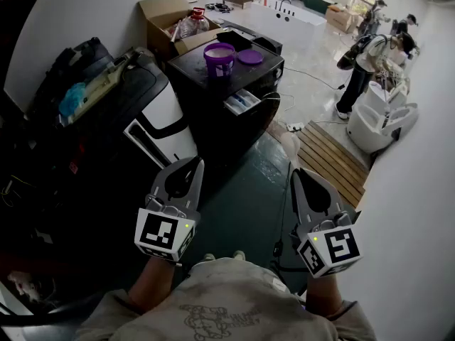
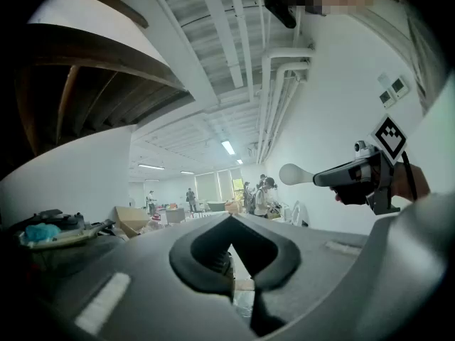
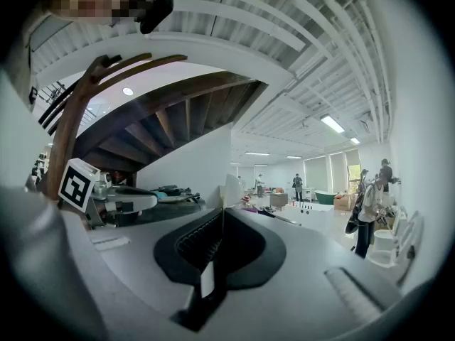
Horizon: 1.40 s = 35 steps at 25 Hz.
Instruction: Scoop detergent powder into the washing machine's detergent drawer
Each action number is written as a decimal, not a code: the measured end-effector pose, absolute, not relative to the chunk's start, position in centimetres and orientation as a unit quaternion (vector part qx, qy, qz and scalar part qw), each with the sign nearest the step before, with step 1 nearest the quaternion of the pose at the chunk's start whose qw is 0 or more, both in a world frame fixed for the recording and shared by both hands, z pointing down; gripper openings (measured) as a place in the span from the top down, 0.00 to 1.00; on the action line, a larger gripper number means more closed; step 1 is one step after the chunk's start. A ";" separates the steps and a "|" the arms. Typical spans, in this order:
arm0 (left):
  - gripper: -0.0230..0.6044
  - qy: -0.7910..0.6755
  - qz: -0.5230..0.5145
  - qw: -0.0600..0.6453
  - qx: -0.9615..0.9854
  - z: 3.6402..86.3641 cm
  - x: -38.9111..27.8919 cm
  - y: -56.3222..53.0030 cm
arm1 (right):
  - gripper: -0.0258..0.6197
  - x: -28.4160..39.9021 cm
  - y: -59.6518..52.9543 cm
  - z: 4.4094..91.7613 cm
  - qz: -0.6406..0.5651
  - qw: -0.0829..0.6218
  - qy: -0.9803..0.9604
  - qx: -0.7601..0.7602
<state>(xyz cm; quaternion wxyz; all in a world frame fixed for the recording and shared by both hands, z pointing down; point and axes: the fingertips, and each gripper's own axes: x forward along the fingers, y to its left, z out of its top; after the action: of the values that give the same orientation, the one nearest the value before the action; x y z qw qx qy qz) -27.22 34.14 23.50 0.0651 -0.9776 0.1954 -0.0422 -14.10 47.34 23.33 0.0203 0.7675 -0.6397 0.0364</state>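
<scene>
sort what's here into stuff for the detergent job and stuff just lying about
For the job: purple tub, its lid, open drawer, white scoop in right gripper.
Lying about: cardboard box, wooden slats, black bag.

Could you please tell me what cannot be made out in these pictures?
- Purple plastic tub, head view: too far away and too small to show its powder level.
- Open detergent drawer on the dark washing machine, head view: its compartments are too small to tell apart.
- White plastic scoop held by the right gripper: it is edge-on in the right gripper view and small elsewhere, so whether it holds powder cannot be told.
</scene>
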 end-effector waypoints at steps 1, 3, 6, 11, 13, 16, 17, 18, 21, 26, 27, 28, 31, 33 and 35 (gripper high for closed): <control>0.96 0.195 -0.041 0.065 -0.978 23.5 -27.1 34.2 | 0.91 -13.9 47.5 23.4 0.035 0.021 -0.637 0.770; 0.96 0.195 -0.039 0.066 -0.978 23.5 -26.9 34.3 | 0.91 -13.5 47.7 23.5 0.032 0.019 -0.635 0.772; 0.96 0.195 -0.038 0.067 -0.978 23.5 -26.6 34.4 | 0.91 -13.4 47.7 23.5 0.034 0.010 -0.640 0.767; 0.96 0.193 -0.041 0.067 -0.978 24.3 -26.2 34.5 | 0.91 -13.2 47.7 24.0 0.040 0.012 -0.645 0.763; 0.96 0.193 -0.042 0.068 -0.978 24.4 -25.9 34.6 | 0.91 -13.2 47.9 24.1 0.039 0.019 -0.647 0.761; 0.96 0.190 -0.043 0.066 -0.979 25.0 -25.6 35.0 | 0.91 -13.1 48.1 24.4 0.041 0.023 -0.649 0.759; 0.96 0.189 -0.044 0.065 -0.979 25.2 -25.6 35.0 | 0.91 -13.1 48.1 24.5 0.043 0.023 -0.649 0.759; 0.96 0.188 -0.046 0.064 -0.979 25.4 -25.6 35.1 | 0.91 -13.0 48.0 24.7 0.045 0.022 -0.649 0.759; 0.96 0.187 -0.051 0.064 -0.979 25.8 -25.6 35.1 | 0.91 -13.0 47.9 25.4 0.053 0.023 -0.651 0.757; 0.96 0.193 -0.055 0.064 -0.978 25.4 -25.7 34.5 | 0.91 -12.8 47.1 26.0 0.063 0.039 -0.653 0.753; 0.96 0.193 -0.056 0.064 -0.977 25.6 -25.6 34.3 | 0.91 -12.8 46.9 26.0 0.063 0.038 -0.654 0.753; 0.96 0.193 -0.056 0.064 -0.978 25.9 -25.6 34.0 | 0.91 -12.6 46.7 26.1 0.064 0.037 -0.654 0.753; 0.96 0.189 -0.054 0.064 -0.978 26.2 -24.9 33.2 | 0.91 -12.1 46.0 26.2 0.064 0.036 -0.653 0.753; 0.96 0.189 -0.054 0.063 -0.978 25.9 -24.5 32.6 | 0.91 -11.8 45.2 26.3 0.065 0.039 -0.654 0.753; 0.96 0.190 -0.055 0.061 -0.978 25.9 -24.1 31.8 | 0.91 -11.3 44.3 26.6 0.069 0.044 -0.653 0.753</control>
<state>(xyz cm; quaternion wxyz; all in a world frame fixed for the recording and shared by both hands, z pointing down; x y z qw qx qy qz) -24.06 31.85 25.87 0.0614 -0.9783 0.1899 -0.0547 -11.26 44.35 26.59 0.0443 0.7528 -0.6531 0.0692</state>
